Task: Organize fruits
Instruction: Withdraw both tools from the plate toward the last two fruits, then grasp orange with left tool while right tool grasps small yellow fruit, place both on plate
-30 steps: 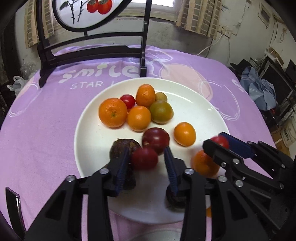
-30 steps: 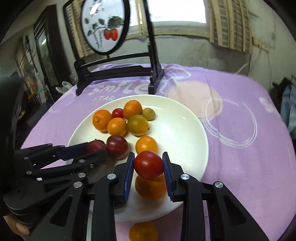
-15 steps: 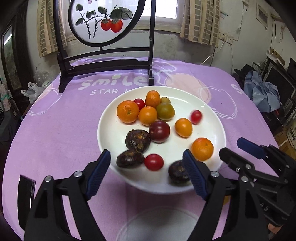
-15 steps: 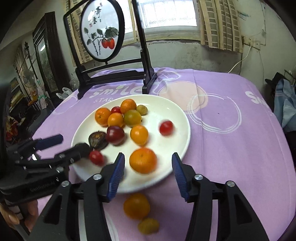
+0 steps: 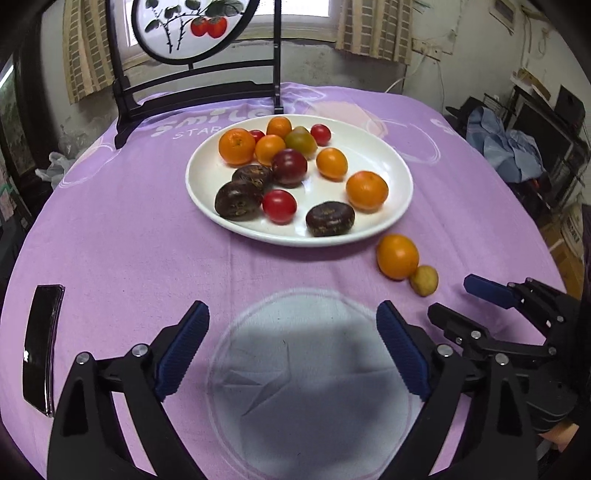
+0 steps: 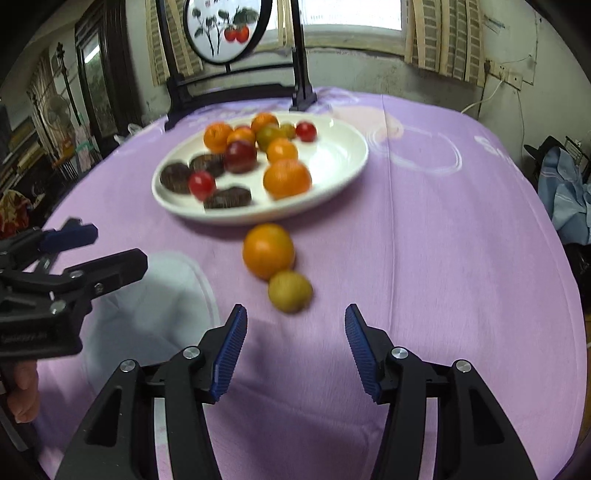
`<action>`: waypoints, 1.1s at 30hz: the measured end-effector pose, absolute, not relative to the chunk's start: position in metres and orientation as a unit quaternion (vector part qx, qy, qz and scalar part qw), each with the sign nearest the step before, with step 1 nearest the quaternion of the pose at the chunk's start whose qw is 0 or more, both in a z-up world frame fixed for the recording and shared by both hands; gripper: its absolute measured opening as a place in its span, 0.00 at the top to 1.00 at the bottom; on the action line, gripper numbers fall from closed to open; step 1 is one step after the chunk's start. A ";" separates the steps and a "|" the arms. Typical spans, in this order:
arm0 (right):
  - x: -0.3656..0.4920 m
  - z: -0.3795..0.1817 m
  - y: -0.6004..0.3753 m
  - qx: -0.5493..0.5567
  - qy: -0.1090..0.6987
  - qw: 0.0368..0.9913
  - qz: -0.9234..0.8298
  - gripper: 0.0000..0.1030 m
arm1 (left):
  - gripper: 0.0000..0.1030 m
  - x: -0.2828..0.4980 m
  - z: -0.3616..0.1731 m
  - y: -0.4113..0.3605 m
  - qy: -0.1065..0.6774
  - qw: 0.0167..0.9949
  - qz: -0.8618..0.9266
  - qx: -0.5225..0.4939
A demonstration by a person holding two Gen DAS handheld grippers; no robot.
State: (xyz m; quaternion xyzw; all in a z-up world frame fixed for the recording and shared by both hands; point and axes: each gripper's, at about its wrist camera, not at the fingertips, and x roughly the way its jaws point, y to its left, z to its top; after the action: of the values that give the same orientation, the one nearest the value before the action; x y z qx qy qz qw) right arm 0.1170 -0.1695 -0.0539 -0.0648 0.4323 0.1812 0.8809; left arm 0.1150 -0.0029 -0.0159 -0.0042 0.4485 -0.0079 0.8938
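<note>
A white plate [image 5: 391, 162] [image 6: 343, 155] on the purple tablecloth holds several oranges, red tomatoes, dark brown fruits and a greenish one. One orange [image 5: 397, 256] [image 6: 268, 251] and a small yellow fruit [image 5: 424, 280] [image 6: 290, 291] lie on the cloth in front of the plate. My left gripper [image 5: 291, 325] is open and empty, well short of the plate. My right gripper [image 6: 293, 321] is open and empty, just short of the yellow fruit; it also shows in the left wrist view [image 5: 469, 301].
A black framed round screen with a fruit painting [image 5: 192, 22] stands at the table's far edge. A dark phone-like slab [image 5: 40, 347] lies at the left on the cloth. Clutter and blue cloth [image 5: 506, 147] sit off the table's right side.
Both grippers let go of their red tomatoes on the plate, opened, and pulled back toward the table's near side. The right wrist view is blurred by motion.
</note>
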 end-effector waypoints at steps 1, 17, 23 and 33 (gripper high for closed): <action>0.117 -0.056 -0.168 -0.068 0.434 0.880 0.180 0.46 | 0.13 0.115 -0.018 -0.004 0.446 0.895 -0.008 0.000; 0.143 -0.063 -0.161 -0.051 0.440 0.880 0.173 0.73 | 0.11 0.132 -0.042 0.013 0.482 0.874 -0.031 -0.041; 0.122 -0.058 -0.182 -0.035 0.441 0.881 0.166 0.73 | 0.11 0.129 -0.042 0.001 0.470 0.881 -0.045 -0.032; 0.104 -0.051 -0.246 0.008 0.422 0.897 0.129 0.73 | 0.11 0.140 -0.042 -0.045 0.484 0.873 -0.053 -0.026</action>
State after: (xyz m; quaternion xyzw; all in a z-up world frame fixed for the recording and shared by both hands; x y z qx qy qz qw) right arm 0.1035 -0.2465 -0.0513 0.0081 0.4216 0.1295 0.8975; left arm 0.1395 -0.0447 -0.0424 -0.0260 0.4844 -0.0528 0.8729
